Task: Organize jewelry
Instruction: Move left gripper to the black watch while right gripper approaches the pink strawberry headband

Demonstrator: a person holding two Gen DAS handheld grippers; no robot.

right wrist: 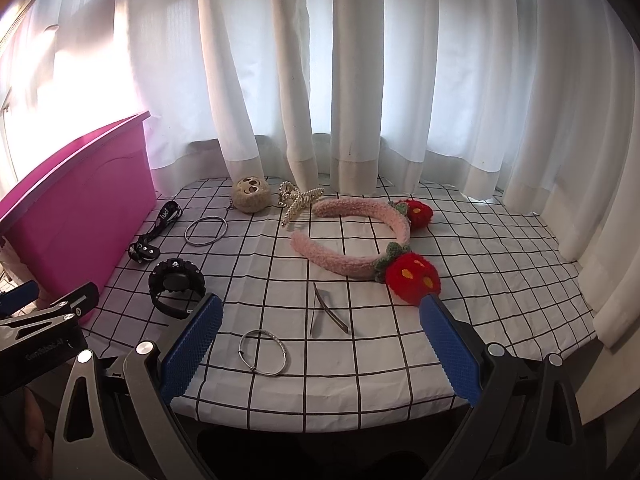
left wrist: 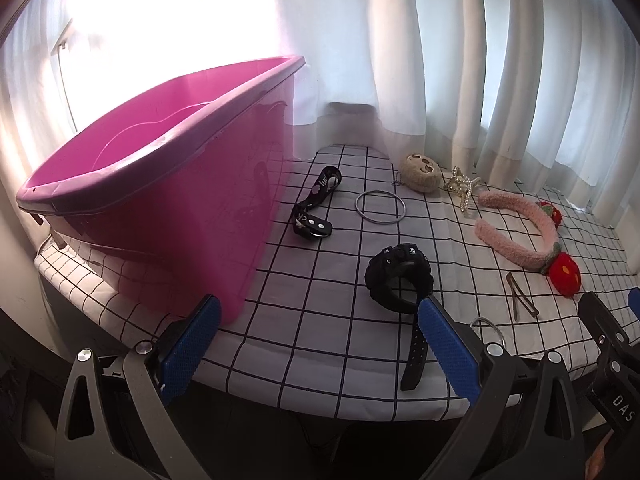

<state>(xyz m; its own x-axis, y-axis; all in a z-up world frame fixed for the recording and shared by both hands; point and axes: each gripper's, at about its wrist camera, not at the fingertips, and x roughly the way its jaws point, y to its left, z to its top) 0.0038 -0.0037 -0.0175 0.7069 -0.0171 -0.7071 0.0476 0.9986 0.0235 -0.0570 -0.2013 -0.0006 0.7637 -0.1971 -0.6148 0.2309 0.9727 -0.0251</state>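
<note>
Here both claws hang wide open and empty at the near edge of the table (right wrist: 500,280), which wears a white cloth with a black grid. The left claw (left wrist: 318,340) has its blue pads spread apart, the right-hand pad just in front of the black watch (left wrist: 398,276). The right claw (right wrist: 320,340) is spread just as far, with a silver bangle (right wrist: 262,353) lying flat on the cloth between its pads.

Only the left wrist view looks into the pink bin (left wrist: 160,184) and shows its inside; the right wrist view catches just one outer wall at the left edge. Only the right wrist view shows the near bangle whole; in the left view it is a sliver behind the pad.

The jewelry is spread over the cloth to the right of the bin. A black strap (right wrist: 158,228) lies just beside the bin wall, its long axis running from the near left toward the far right. A second silver bangle (right wrist: 206,231) lies flat next to it. The pink fuzzy headband (right wrist: 360,240) lies flat, its open ends pointing left toward the bin, with a red knitted flower at each side. A pearly hair claw clip (right wrist: 298,202) sits near its far end, beside a round beige charm (right wrist: 249,195) at the curtain. A thin metal hair clip (right wrist: 326,312) lies open in a V near the front.
</note>
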